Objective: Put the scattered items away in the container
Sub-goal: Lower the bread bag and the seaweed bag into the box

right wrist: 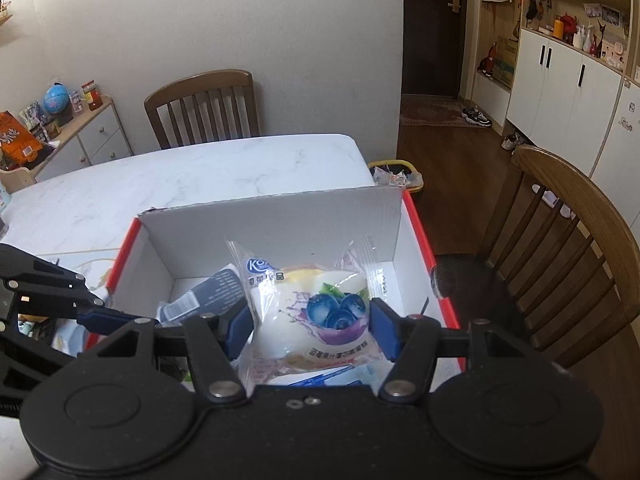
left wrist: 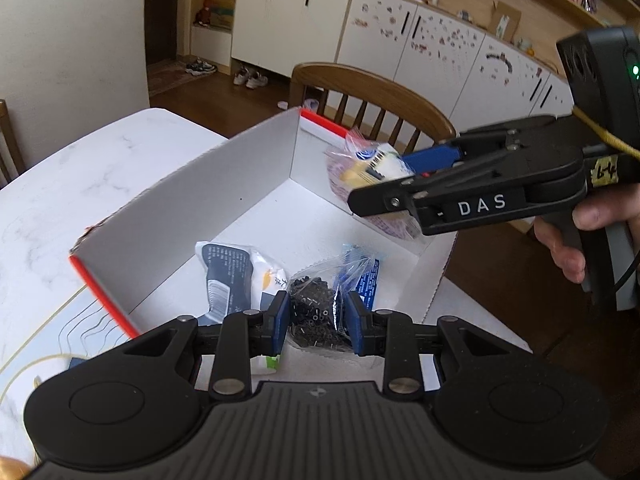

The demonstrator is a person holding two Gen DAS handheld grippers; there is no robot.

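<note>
A white cardboard box (left wrist: 192,216) with red edges stands on the marble table; it also shows in the right wrist view (right wrist: 272,216). My right gripper (right wrist: 312,326) is shut on a blueberry snack packet (right wrist: 316,312) and holds it over the box; it appears in the left wrist view (left wrist: 404,178) with the packet (left wrist: 372,168). My left gripper (left wrist: 318,322) is low in the box, its pads on either side of a clear bag of small black parts (left wrist: 316,312). A dark blue and white packet (left wrist: 232,276) and a blue packet (left wrist: 366,276) lie in the box.
A wooden chair (left wrist: 372,96) stands behind the box, another (right wrist: 204,108) at the table's far side. A placemat with wavy lines (left wrist: 52,336) lies left of the box. A yellow bin (right wrist: 396,176) sits on the floor. White cabinets line the wall.
</note>
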